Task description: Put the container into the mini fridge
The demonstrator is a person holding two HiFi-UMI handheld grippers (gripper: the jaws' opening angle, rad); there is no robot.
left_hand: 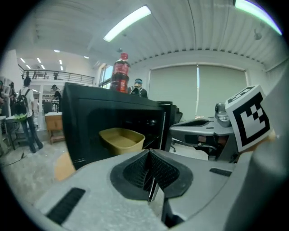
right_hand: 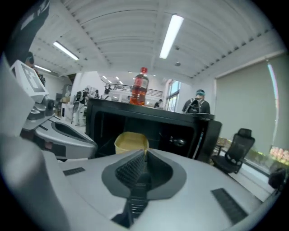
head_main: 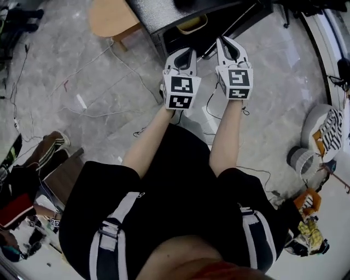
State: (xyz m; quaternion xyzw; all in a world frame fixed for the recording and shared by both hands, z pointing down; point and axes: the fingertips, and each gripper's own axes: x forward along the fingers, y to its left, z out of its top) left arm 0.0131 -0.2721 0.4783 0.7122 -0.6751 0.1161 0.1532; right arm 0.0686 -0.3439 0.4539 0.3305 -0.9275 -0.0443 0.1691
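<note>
The tan container (head_main: 192, 24) sits inside the black mini fridge (head_main: 180, 11), whose front is open. In the left gripper view the container (left_hand: 121, 139) rests on a shelf inside the fridge (left_hand: 81, 113). The right gripper view shows the same container (right_hand: 131, 140) just beyond the jaws. My left gripper (head_main: 185, 53) and right gripper (head_main: 229, 44) hover side by side in front of the opening, a short way back from the container. Both are shut with nothing between the jaws, as seen on the left gripper (left_hand: 151, 173) and the right gripper (right_hand: 141, 173).
A red-labelled bottle (left_hand: 120, 73) stands on top of the fridge. The fridge door (right_hand: 210, 135) hangs open at the right. A wooden stool (head_main: 112, 19) is left of the fridge, and cables (head_main: 104, 82) trail over the floor. An office chair (right_hand: 235, 149) and people stand farther off.
</note>
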